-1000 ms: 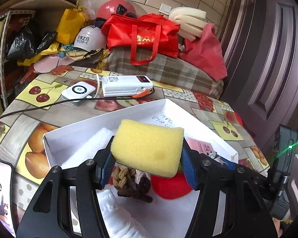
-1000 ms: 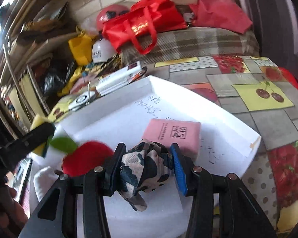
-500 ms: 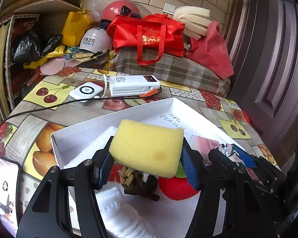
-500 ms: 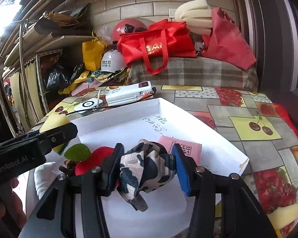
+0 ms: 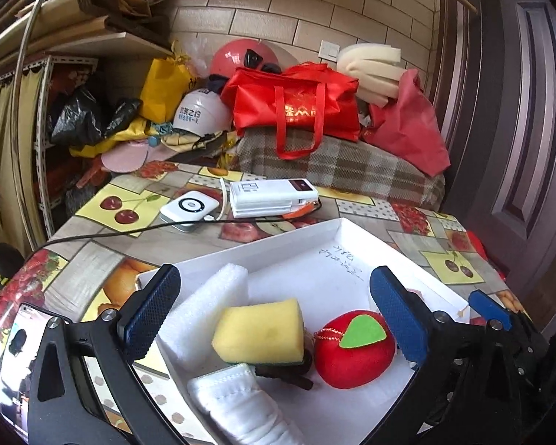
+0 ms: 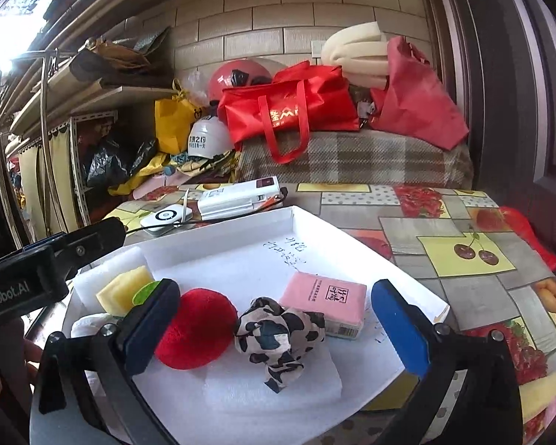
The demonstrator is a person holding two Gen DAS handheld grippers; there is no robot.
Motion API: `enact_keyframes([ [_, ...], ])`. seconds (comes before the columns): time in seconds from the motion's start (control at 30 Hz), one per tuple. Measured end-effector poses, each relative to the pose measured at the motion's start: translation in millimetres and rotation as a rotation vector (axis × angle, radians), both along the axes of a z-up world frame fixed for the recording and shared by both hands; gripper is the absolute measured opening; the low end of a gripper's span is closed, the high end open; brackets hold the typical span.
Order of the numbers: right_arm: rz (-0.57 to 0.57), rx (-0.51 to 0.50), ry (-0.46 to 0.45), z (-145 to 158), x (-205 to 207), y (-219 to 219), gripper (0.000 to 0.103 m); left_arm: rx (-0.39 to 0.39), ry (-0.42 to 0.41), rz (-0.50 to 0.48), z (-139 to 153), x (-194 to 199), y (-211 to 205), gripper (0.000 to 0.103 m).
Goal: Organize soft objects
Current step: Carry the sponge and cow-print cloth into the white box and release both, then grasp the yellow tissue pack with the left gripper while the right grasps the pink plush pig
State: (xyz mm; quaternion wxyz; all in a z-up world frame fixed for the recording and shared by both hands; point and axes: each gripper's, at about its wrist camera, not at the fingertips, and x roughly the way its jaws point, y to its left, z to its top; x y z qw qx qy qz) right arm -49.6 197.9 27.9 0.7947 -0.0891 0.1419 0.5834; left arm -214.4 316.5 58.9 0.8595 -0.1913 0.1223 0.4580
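The yellow foam sponge block (image 5: 258, 330) lies inside the shallow white cardboard tray (image 5: 307, 233), loose between the spread blue pads of the left tongs (image 5: 274, 319), which hold nothing. It sits on top of a dark knotted thing (image 5: 289, 371) that is mostly hidden beneath it, so I cannot tell what that is. At the sponge's 3 o'clock, just beside it, is the red plush apple with a green felt leaf (image 5: 354, 348). At its 10 o'clock a white foam slab (image 5: 207, 304) leans along the tray's left wall, and at 6 o'clock a rolled white cloth (image 5: 241, 404) runs out of the picture's bottom edge.

From the right side, the black-and-cream patterned crumpled cloth (image 6: 280, 335) rests on a flat white foam pad (image 6: 274, 382) in the tray, free between the wide-apart pads of the right tongs (image 6: 278, 328). At its 1 o'clock, touching or nearly so, lies a pink wrapped tissue pack (image 6: 324, 298); its printed label is too small to read. The apple sits at the cloth's 9 o'clock, half covered by the tongs' left pad.

The tray stands on a fruit-patterned tabletop (image 6: 459, 252). Beyond the tray, at 12 o'clock, lie a white power bank (image 5: 272, 196) and a small white round-dialled device (image 5: 189, 207), with a black cable (image 5: 103, 235) trailing off left.
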Motion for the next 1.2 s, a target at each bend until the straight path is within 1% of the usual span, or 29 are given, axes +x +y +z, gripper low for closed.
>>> enact_keyframes([
  [0.17,0.001,0.038,-0.024,1.9,-4.4,-6.1,0.103,0.042,-0.032,0.04,5.0,-8.6,-5.3,0.103],
  [0.37,0.008,0.088,-0.038,4.0,-6.7,-14.9,0.103,0.07,-0.082,0.068,9.2,-17.6,-10.1,0.103],
  [0.63,0.019,0.103,-0.055,4.4,-12.4,-23.8,0.103,0.085,-0.091,0.073,9.5,-18.6,-14.7,0.103],
  [0.77,0.024,0.108,-0.05,4.0,-12.5,-30.4,0.103,0.082,-0.089,0.073,9.5,-18.5,-14.1,0.103],
  [0.93,0.037,0.114,-0.067,3.5,-16.3,-39.3,0.103,0.082,-0.091,0.075,9.9,-17.9,-15.6,0.103],
  [1.07,0.055,0.117,-0.066,2.4,-17.5,-52.7,0.103,0.086,-0.099,0.057,11.3,-14.8,-21.5,0.103],
  [1.2,0.042,0.113,-0.074,1.0,-15.2,-72.9,0.103,0.096,-0.106,0.039,13.7,-11.1,-27.2,0.103],
])
